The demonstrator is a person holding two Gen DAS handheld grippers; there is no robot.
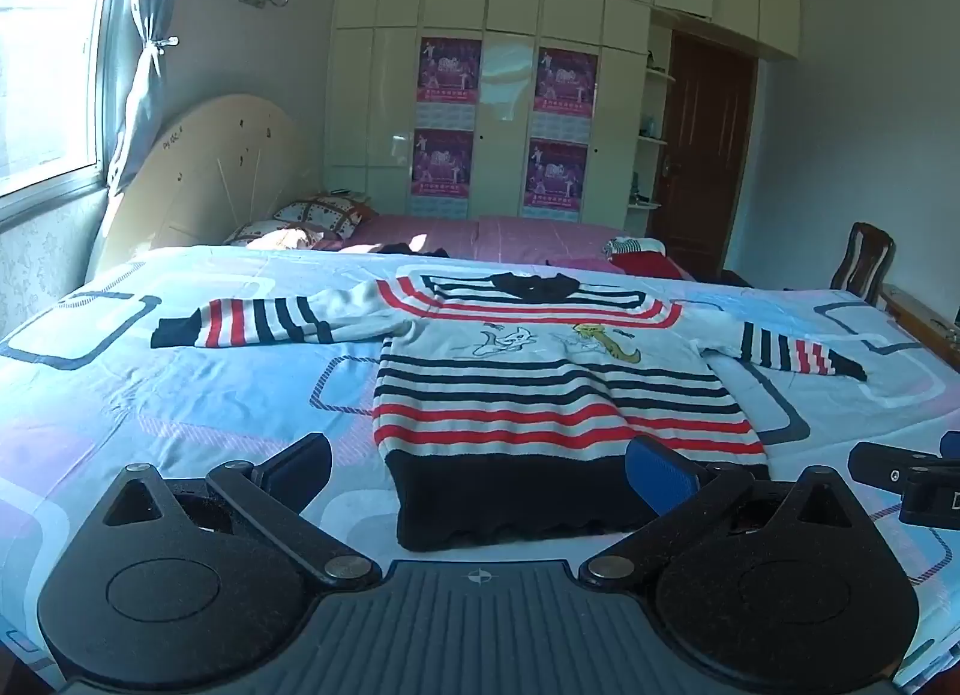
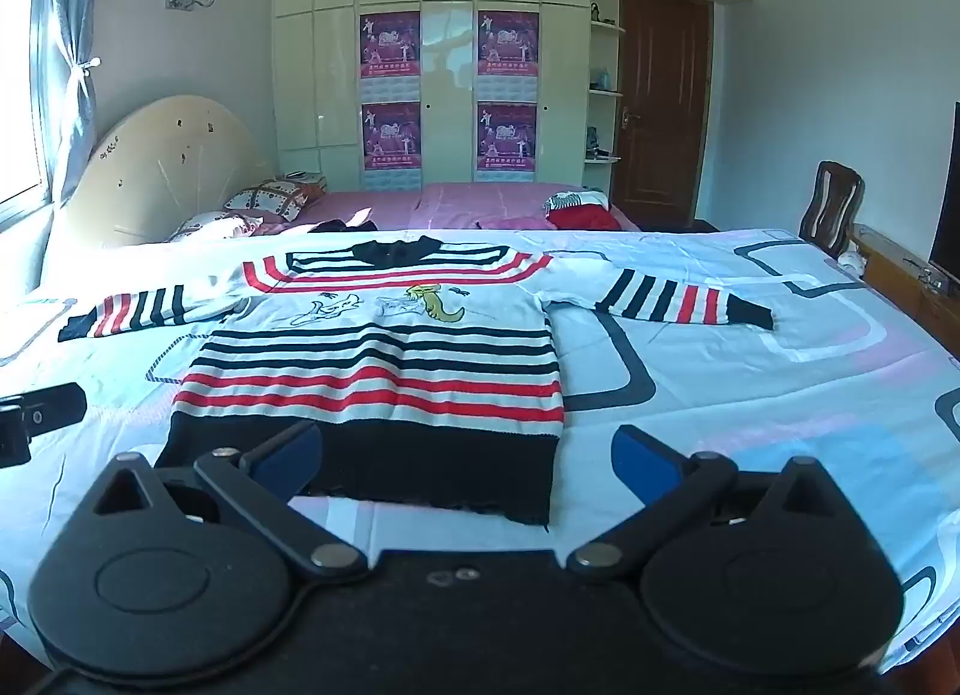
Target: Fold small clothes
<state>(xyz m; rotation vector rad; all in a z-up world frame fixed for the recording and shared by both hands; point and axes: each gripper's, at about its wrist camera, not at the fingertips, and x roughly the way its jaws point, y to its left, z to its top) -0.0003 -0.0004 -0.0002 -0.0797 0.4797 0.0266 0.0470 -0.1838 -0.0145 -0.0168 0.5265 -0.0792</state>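
Lying flat and face up on the bed (image 1: 180,395): small striped sweater (image 1: 540,389), spread over the patterned sheet, both sleeves stretched out sideways, dark collar at the far end, dark hem band nearest the cameras. Showing a cartoon print across the chest, red and navy stripes above and below.

Hovering at the hem: left tongs (image 1: 480,473), jaws spread wide, gripping nothing. Dark left finger over bare sheet beside the hem's left corner; blue-padded right finger (image 1: 660,470) overlapping the hem's right part in the left wrist view, contact not discernible.

Hovering just to the right: right tongs (image 2: 468,464), jaws likewise wide apart, holding nothing. Left finger (image 2: 288,455) sitting over the dark hem band, right finger over bare sheet past the sweater's right edge. Touching or not: cannot tell.

Peeking into each other's views: right tongs at the right edge of the left wrist view, left tongs at the left edge of the right wrist view.

Standing beyond: second bed with pink cover (image 2: 480,203), pillows (image 2: 270,197), small pile of red and striped clothes (image 2: 576,209), white wardrobe (image 2: 450,65) bearing four posters, brown door (image 2: 660,107), wooden chair (image 2: 831,203).
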